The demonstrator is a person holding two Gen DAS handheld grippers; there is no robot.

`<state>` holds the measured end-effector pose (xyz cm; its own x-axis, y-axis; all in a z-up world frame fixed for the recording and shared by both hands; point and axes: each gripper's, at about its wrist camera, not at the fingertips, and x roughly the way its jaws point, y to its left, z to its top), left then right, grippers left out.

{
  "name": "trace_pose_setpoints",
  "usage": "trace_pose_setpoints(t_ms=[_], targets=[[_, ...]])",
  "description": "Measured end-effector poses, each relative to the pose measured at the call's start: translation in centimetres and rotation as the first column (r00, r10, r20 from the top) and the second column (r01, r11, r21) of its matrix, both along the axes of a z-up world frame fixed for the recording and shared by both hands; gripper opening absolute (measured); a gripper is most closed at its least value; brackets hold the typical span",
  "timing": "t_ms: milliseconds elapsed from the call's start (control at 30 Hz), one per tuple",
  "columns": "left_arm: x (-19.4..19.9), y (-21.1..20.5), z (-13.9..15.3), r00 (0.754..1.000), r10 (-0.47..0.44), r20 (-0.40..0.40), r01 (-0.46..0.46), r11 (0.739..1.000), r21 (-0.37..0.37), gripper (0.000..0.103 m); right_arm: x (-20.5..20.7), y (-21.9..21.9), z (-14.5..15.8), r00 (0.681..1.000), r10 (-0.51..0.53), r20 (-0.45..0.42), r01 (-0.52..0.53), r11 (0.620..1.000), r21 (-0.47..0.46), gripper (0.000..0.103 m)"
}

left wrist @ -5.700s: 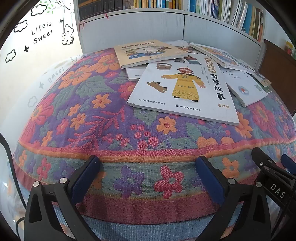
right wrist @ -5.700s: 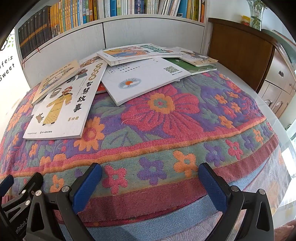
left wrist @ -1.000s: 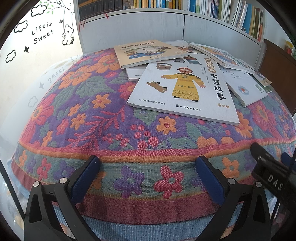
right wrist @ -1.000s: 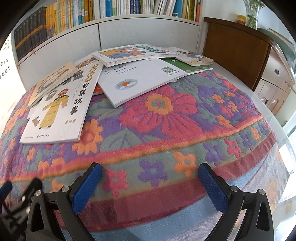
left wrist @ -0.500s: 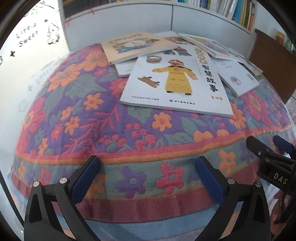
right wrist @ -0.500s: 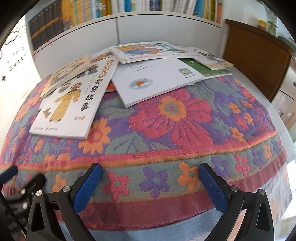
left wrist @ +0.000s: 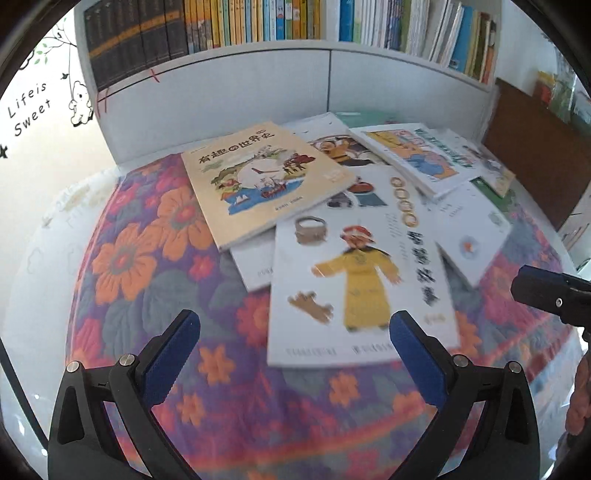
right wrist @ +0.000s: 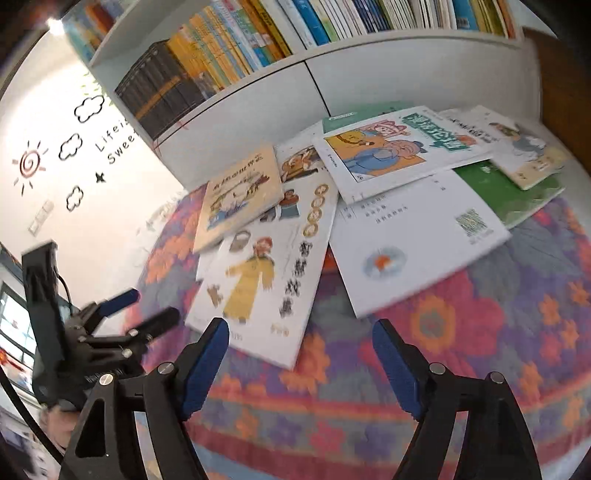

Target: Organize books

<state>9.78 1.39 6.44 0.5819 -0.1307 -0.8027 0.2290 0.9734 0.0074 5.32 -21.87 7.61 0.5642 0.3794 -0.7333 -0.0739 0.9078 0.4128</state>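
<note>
Several thin books lie overlapping on a floral cloth [left wrist: 140, 258]. Nearest is a white book with a yellow-robed figure [left wrist: 354, 280] [right wrist: 266, 269]. A tan picture book [left wrist: 258, 177] [right wrist: 240, 192] lies behind it to the left. To the right are a white book with a QR code [right wrist: 410, 240] and a cartoon-cover book [right wrist: 391, 147]. My left gripper [left wrist: 295, 325] hangs open over the white book's near edge, holding nothing. My right gripper [right wrist: 301, 326] hovers over that book's near right corner; its jaws are closing with nothing gripped.
A white bookcase with upright books [left wrist: 258, 22] [right wrist: 295, 22] stands behind the table. To the right is a brown wooden cabinet [left wrist: 535, 147]. A green book [right wrist: 495, 184] and a small book [right wrist: 532, 155] lie at the far right. The left gripper [right wrist: 140, 306] shows in the right wrist view.
Both grippers have risen and moved in over the table toward the books. The right gripper's jaws stand narrower than before, and its view has tilted.
</note>
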Motion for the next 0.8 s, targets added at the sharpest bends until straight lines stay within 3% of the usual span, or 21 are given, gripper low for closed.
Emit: trace_pose_setpoints(t_ms=[100, 133, 167, 200, 233, 300, 400, 467, 567, 800], targets=[[1.9, 0.1, -1.2, 1.000, 0.000, -0.014, 0.000, 1.000, -0.022, 0.098, 2.8, 0.8, -1.7, 0.999, 0.009, -0.045, -0.009, 1.000, 0.004, 0.070], [2.5, 0.2, -1.7, 1.000, 0.000, -0.027, -0.001, 1.000, -0.028, 0.095, 3.6, 0.8, -2.6, 0.997, 0.011, -0.070, -0.010, 1.000, 0.019, 0.061], [3.1, 0.1, -2.2, 0.999, -0.001, -0.043, 0.000, 0.999, -0.032, 0.086, 4.5, 0.8, -3.8, 0.994, 0.011, -0.110, -0.004, 0.998, 0.057, 0.052], [3.5, 0.1, -2.8, 0.998, -0.010, -0.059, 0.008, 0.999, -0.044, 0.074, 5.1, 0.8, -4.8, 0.990, 0.016, -0.139, -0.003, 0.995, 0.095, 0.050], [3.7, 0.0, -3.0, 0.998, -0.016, -0.068, 0.013, 0.999, -0.050, 0.068, 6.1, 1.0, -6.2, 0.984, 0.028, -0.176, -0.002, 0.989, 0.147, 0.046], [4.0, -0.2, -3.9, 0.994, -0.034, -0.102, 0.027, 0.997, -0.069, 0.054, 6.5, 0.9, -6.6, 0.988, 0.011, -0.151, 0.013, 0.987, 0.162, 0.043], [3.8, -0.9, -4.6, 0.994, -0.042, -0.101, 0.034, 0.996, -0.083, 0.052, 7.2, 1.3, -6.5, 0.988, 0.014, -0.154, 0.009, 0.989, 0.145, 0.038], [3.7, -1.1, -4.5, 0.994, -0.038, -0.099, 0.031, 0.997, -0.073, 0.052, 7.6, 1.3, -6.7, 0.986, 0.000, -0.164, 0.021, 0.992, 0.127, 0.028], [3.4, -1.5, -4.4, 0.994, -0.044, -0.103, 0.037, 0.997, -0.067, 0.052, 7.8, 1.6, -6.6, 0.986, -0.006, -0.168, 0.025, 0.994, 0.107, 0.028], [0.9, -3.1, -4.2, 0.994, -0.074, -0.081, 0.077, 0.997, 0.028, 0.052, 6.2, 2.8, -5.9, 0.986, 0.016, -0.166, -0.011, 0.999, 0.030, 0.028]])
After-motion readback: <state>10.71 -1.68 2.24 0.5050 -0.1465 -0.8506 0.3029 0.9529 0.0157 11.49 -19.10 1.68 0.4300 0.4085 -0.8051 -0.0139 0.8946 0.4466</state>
